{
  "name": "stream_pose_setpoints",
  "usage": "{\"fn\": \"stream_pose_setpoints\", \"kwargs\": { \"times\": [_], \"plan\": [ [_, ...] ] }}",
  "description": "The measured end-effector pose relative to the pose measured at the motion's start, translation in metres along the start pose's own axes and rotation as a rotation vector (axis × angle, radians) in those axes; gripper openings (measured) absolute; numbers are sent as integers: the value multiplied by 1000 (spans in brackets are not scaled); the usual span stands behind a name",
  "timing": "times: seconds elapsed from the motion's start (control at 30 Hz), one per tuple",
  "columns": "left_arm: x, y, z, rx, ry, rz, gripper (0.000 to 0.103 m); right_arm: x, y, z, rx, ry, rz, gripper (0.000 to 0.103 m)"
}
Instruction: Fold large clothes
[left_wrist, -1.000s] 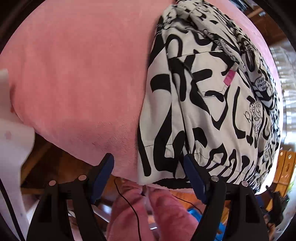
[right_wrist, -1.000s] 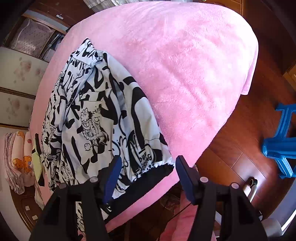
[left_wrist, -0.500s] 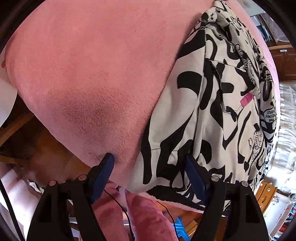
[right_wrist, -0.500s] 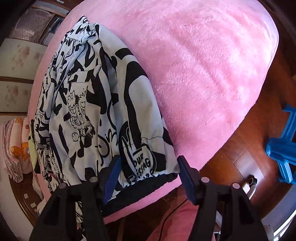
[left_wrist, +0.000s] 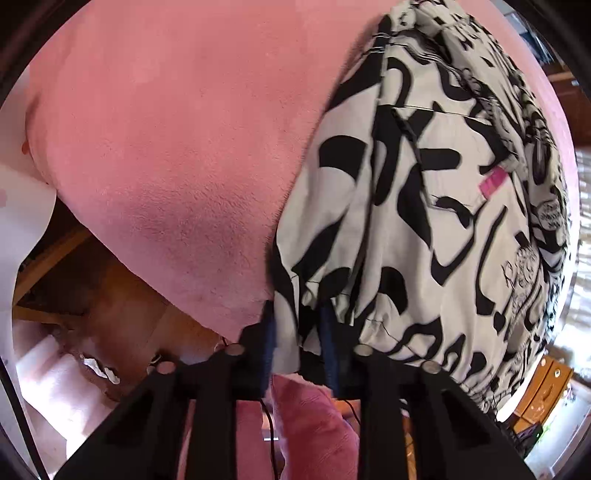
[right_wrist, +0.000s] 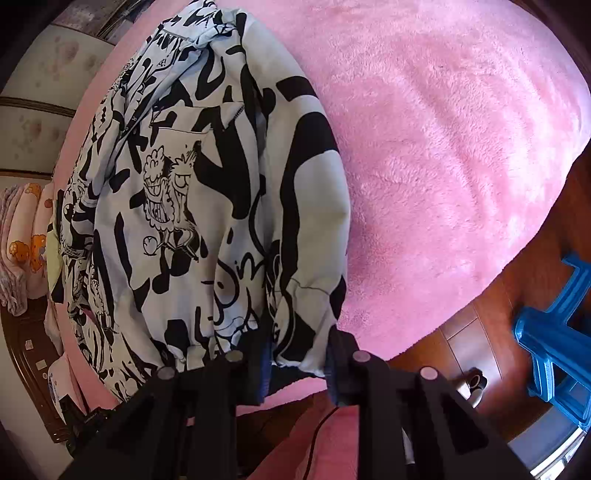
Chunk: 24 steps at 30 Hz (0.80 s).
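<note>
A white jacket with black graffiti print (left_wrist: 424, 206) lies folded lengthwise on a pink fleece blanket (left_wrist: 177, 140), its elastic hem at the near edge. My left gripper (left_wrist: 297, 343) is shut on the hem's left corner. In the right wrist view the same jacket (right_wrist: 207, 206) lies on the blanket (right_wrist: 443, 166). My right gripper (right_wrist: 297, 354) is shut on the hem's right corner, with bunched fabric between its blue pads.
The blanket's near edge hangs over a wooden floor (right_wrist: 476, 343). A blue plastic stool (right_wrist: 554, 339) stands at the right. Folded bedding (right_wrist: 26, 236) is stacked at the far left. My pink-trousered legs (left_wrist: 310, 432) show below the grippers.
Both grippers moved in on the jacket's hem and closed from wide open onto its corners. The hem fabric is now bunched between the pads.
</note>
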<state>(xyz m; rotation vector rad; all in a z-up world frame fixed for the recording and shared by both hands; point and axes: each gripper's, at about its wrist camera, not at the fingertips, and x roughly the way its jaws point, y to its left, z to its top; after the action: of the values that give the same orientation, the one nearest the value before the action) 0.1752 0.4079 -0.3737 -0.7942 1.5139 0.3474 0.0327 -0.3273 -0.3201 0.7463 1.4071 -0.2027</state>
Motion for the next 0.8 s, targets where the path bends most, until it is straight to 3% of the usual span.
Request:
{"fn": "stream_pose_setpoints", "kwargs": {
  "times": [0.13,0.33,0.5,0.67,0.8],
  "plan": [
    [-24,-11,3,50,30,-2,8,-16,13,1,-22,2,0,16],
    [-67,-12,20,41,52,-122,8,-65,31,2,-27,-22,93,15],
    [-116,-23,24,52,-34,-194,8,-114,61,9,-70,-89,148,15],
    [-186,-33,49,85,-200,-230,4,-161,82,24,-43,-185,261,14],
    [-209,-42,77,80,-238,-295,3,-183,107,43,-57,-222,300,14]
  ]
}}
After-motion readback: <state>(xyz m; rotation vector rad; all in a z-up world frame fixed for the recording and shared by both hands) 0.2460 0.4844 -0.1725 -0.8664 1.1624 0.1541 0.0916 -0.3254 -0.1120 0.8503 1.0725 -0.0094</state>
